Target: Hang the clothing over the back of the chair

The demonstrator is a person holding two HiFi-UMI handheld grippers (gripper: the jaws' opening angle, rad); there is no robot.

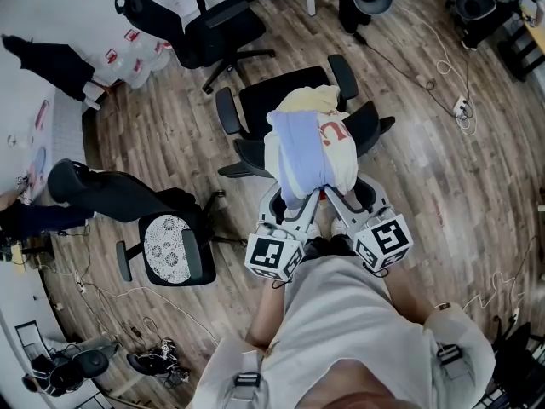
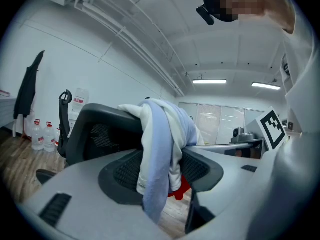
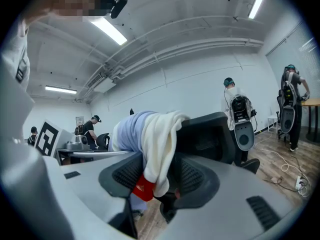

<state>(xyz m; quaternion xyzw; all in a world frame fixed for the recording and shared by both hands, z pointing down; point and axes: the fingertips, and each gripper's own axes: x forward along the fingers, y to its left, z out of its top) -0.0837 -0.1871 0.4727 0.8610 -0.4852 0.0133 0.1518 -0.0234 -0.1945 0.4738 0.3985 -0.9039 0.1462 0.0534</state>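
both sets of jaws are apart: your left hand-held gripper and right hand-held gripper aren't pinching anything. the clothing is draped over the back of the black chair, hanging loose between each pair of jaws.

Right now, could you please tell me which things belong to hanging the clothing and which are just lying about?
Job in hand: clothing draped over the back of the chair; left gripper and right gripper, both open.
Lying about: second office chair; chair with patterned cushion; water bottles; power strip.
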